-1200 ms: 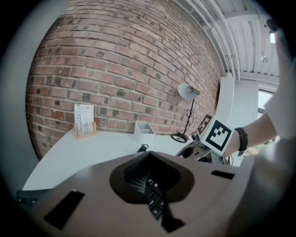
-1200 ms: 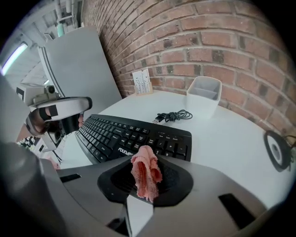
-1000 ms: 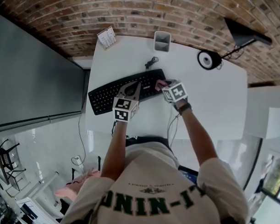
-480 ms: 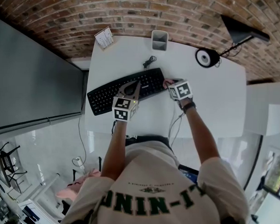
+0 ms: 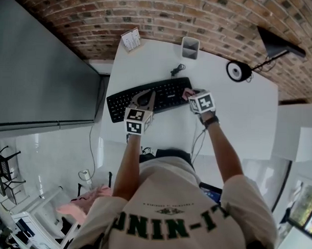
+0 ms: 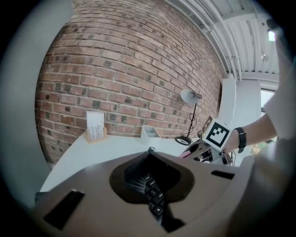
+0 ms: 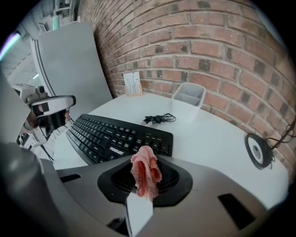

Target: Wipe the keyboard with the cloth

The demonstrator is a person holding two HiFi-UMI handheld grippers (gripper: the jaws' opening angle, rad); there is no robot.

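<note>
My right tool (image 7: pixel 142 196) is pinching a small pink waffle-knit cloth (image 7: pixel 146 170), bunched into a soft fold that sticks out past the jaws. The cloth sits at the right end of the black plastic keyboard (image 7: pixel 111 134), which lies at a slant on the white surface (image 5: pixel 238 114). I cannot tell whether the cloth touches the keys.

My left tool (image 5: pixel 146 97) has its jaws pressed together on nothing, with its tip over the middle rows of keys.

I judge the cloth to be light and limp. It will flop and drag instead of pushing, so I want my grip low on the bunch with only a short tuft free. The keyboard looks stiff but light, and it may well skate on this smooth top. The keys will also give under pressure, so I should steady the body at its frame, not on the keys.

A pale logo shows on the keyboard near its arrow keys, but it is too small to read. The green lettering on my sweatshirt appears upside down, and I cannot read it with confidence.
</note>
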